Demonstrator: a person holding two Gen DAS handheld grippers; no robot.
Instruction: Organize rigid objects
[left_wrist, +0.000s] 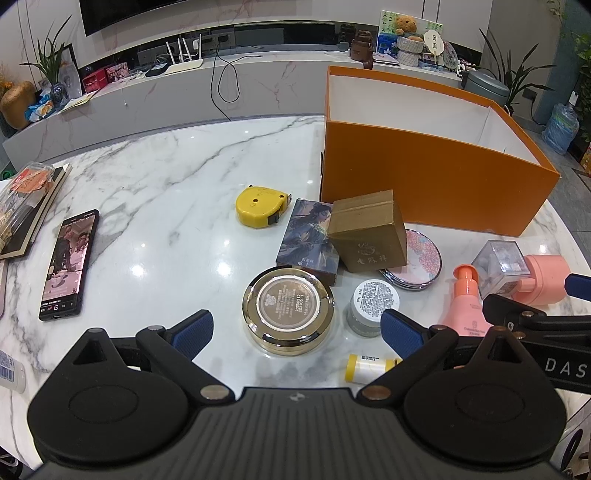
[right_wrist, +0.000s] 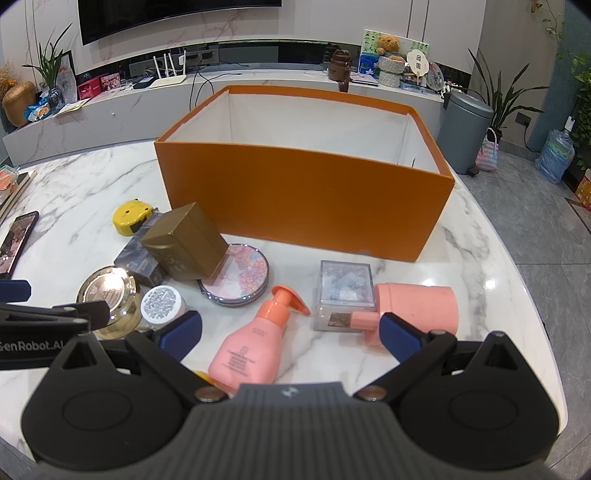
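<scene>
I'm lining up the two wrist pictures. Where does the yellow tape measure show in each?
Left wrist view: the yellow tape measure lies near the middle of the picture, left of the picture-printed box.
Right wrist view: the yellow tape measure sits at the left, partly hidden behind the gold box.
Shared landmark: the orange box, just right of it in both.

Bright, even indoor light puts small white glare spots on the glossy tabletop (left_wrist: 155, 192) (shadows stay soft), while fisheye distortion bends straight edges and darkens the corners.
</scene>
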